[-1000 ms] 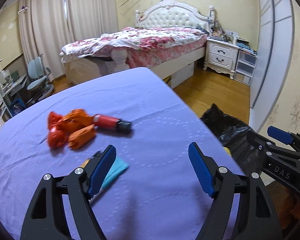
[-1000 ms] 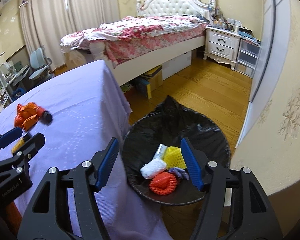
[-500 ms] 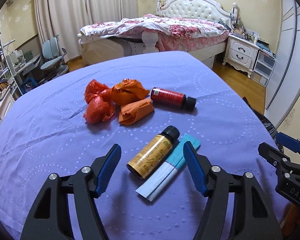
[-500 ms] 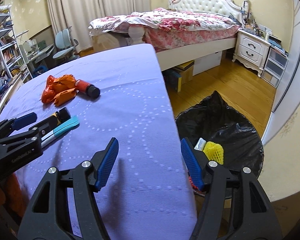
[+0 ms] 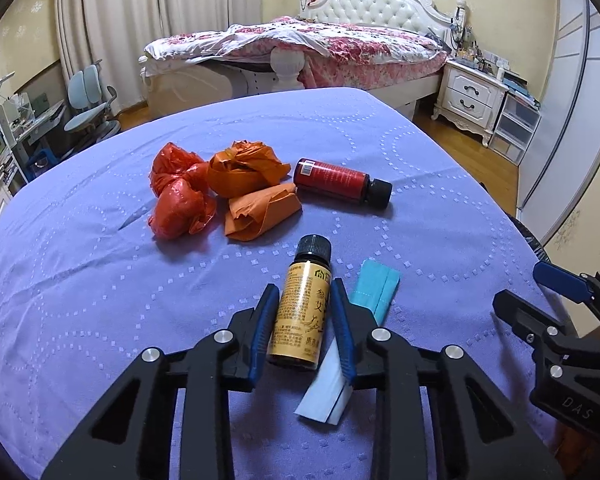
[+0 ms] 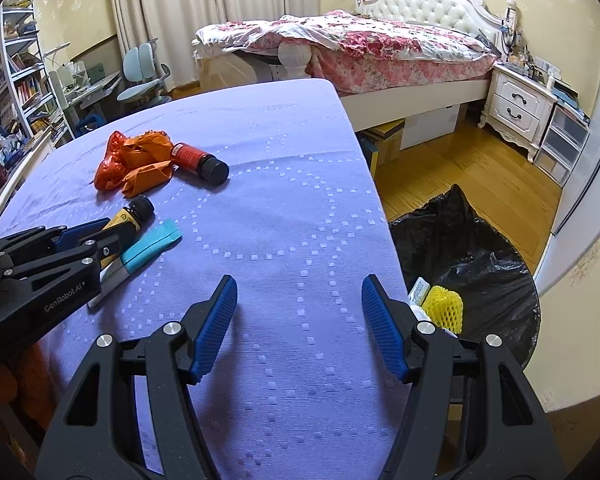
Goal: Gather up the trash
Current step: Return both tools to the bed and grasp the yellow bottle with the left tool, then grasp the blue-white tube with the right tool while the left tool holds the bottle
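My left gripper (image 5: 302, 304) is shut on a small yellow-labelled bottle (image 5: 302, 312) with a black cap, lying on the purple tablecloth (image 5: 100, 300). A teal and white packet (image 5: 356, 332) lies just right of it. Beyond are a red bottle (image 5: 340, 182), orange wrappers (image 5: 256, 196) and a red crumpled bag (image 5: 178, 196). My right gripper (image 6: 298, 312) is open and empty above the table's right part. In the right wrist view the left gripper (image 6: 84, 240) holds the yellow bottle (image 6: 130, 216).
A bin lined with a black bag (image 6: 476, 264) stands on the floor right of the table, holding a yellow foam net (image 6: 444, 306) and other trash. A bed (image 6: 380, 52) and nightstand (image 6: 520, 108) are behind; shelves and chairs at the left.
My left gripper has moved forward and closed around the yellow bottle. My right gripper has swung left from over the bin to above the table.
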`<state>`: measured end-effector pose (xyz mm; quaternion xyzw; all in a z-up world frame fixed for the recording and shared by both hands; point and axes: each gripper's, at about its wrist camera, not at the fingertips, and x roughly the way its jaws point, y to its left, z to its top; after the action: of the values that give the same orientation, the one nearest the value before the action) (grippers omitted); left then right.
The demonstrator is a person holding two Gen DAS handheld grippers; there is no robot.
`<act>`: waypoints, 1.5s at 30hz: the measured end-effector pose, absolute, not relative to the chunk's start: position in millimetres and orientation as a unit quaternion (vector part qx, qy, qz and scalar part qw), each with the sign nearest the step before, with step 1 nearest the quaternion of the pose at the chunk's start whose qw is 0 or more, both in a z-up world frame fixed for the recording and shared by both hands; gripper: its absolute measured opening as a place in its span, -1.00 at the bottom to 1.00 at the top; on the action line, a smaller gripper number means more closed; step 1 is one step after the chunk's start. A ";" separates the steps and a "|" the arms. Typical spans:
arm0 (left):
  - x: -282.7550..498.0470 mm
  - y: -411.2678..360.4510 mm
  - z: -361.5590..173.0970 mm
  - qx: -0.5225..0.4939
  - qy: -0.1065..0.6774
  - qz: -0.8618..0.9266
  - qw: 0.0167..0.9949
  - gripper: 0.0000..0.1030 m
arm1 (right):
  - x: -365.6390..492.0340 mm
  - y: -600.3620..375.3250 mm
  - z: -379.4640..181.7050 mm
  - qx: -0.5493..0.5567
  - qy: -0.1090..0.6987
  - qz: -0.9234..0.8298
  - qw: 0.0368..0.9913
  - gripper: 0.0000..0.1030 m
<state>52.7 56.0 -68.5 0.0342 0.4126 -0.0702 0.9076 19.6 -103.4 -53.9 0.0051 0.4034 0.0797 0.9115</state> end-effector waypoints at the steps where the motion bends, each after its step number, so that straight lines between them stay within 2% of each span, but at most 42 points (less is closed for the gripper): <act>1: 51.2 57.9 -68.4 0.031 0.413 -0.069 0.908 -0.43 | 19.3 -101.6 -53.7 0.002 0.404 0.083 0.911 0.23; 10: 32.2 88.8 -67.1 0.029 0.409 -0.040 0.911 -0.46 | 21.6 -68.9 -55.3 -0.033 0.415 0.116 0.902 0.24; 13: 29.1 101.7 -67.1 0.029 0.410 -0.025 0.911 -0.46 | 27.7 -53.3 -55.4 -0.056 0.425 0.123 0.895 0.36; 29: 22.4 151.8 -67.0 -0.006 0.404 0.018 0.915 -0.46 | 65.9 -12.0 -54.1 -0.067 0.427 0.126 0.893 0.35; 40: 18.6 157.8 -68.9 -0.020 0.398 0.031 0.917 -0.46 | 43.5 -1.7 -37.7 -0.050 0.408 0.168 0.896 0.33; 42: 18.3 160.5 -68.8 -0.026 0.398 0.034 0.916 -0.46 | 39.9 9.1 -41.2 -0.064 0.412 0.181 0.891 0.29; 44: 18.7 162.4 -68.9 -0.032 0.399 0.036 0.916 -0.46 | 39.4 16.4 -45.4 -0.074 0.420 0.187 0.885 0.08; 45: 19.1 163.7 -69.7 -0.035 0.402 0.036 0.914 -0.46 | 38.8 18.6 -48.2 -0.075 0.426 0.189 0.881 0.06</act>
<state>19.1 163.7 -69.7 -0.0349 0.4017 0.0363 0.9144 38.8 18.6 -48.2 -0.0755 0.4263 0.1891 0.8813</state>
